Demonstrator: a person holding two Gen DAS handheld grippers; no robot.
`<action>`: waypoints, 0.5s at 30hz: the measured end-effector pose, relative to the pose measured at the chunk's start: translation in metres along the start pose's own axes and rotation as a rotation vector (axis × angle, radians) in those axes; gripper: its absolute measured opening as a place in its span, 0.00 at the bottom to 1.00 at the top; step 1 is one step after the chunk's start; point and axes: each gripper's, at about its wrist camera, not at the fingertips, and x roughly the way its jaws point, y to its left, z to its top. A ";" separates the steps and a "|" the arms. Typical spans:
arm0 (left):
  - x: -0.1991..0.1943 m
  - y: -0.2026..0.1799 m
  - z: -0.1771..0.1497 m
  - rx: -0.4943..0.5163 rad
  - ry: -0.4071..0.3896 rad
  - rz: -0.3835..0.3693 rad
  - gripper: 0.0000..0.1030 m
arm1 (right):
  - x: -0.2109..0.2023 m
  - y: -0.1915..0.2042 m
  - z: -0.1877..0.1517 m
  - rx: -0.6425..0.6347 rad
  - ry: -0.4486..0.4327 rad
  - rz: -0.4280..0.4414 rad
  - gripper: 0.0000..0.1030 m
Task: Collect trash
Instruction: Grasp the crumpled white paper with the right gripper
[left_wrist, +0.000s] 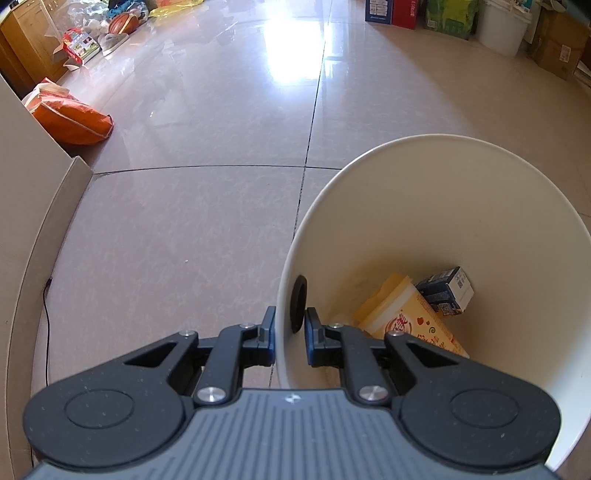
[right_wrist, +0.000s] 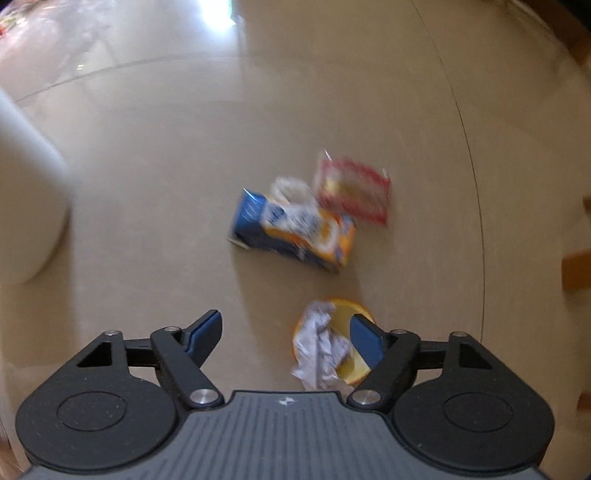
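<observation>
A: Left wrist view. What surrounded the white bin (left_wrist: 424, 206)?

B: Glossy tiled floor (left_wrist: 207, 155). An orange bag (left_wrist: 74, 118) lay far left against a pale wall panel (left_wrist: 22, 177); a basketball (left_wrist: 123, 22) and boxes sat at the back, a white bucket (left_wrist: 502, 26) far right. A thin black cable (left_wrist: 46, 332) ran along the wall base.

A: Left gripper (left_wrist: 290, 325)?

B: Clenched on the bin's near rim, one finger outside the wall, one inside. Bin was tilted, mouth facing the camera. Inside lay a yellow cup-like container (left_wrist: 410, 317), long axis running from the near wall toward the bin's bottom, and a dark blue small box (left_wrist: 447, 290) beyond it.

A: Right wrist view?

B: Blurred. Right gripper (right_wrist: 286, 332) pointed steeply down, jaws spread, gripping nothing. Crumpled white paper (right_wrist: 321, 343) on an orange round piece (right_wrist: 351, 314) lay on the floor just beside the right finger; contact could not be judged.

A: Further trash?

B: A blue-and-orange carton (right_wrist: 295, 229) lay flat, long axis upper-left to lower-right. A red-and-white wrapper (right_wrist: 354, 192) sat just beyond it. Nothing stood between gripper and paper.
</observation>
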 end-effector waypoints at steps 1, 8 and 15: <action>0.000 0.001 0.000 -0.003 0.001 -0.004 0.12 | 0.006 -0.004 -0.001 0.020 0.007 0.000 0.77; 0.001 0.001 0.001 -0.009 0.003 0.001 0.12 | 0.037 -0.016 -0.008 0.034 0.043 -0.022 0.73; 0.001 0.003 0.000 -0.014 0.004 -0.009 0.12 | 0.056 -0.025 -0.011 0.044 0.102 -0.041 0.56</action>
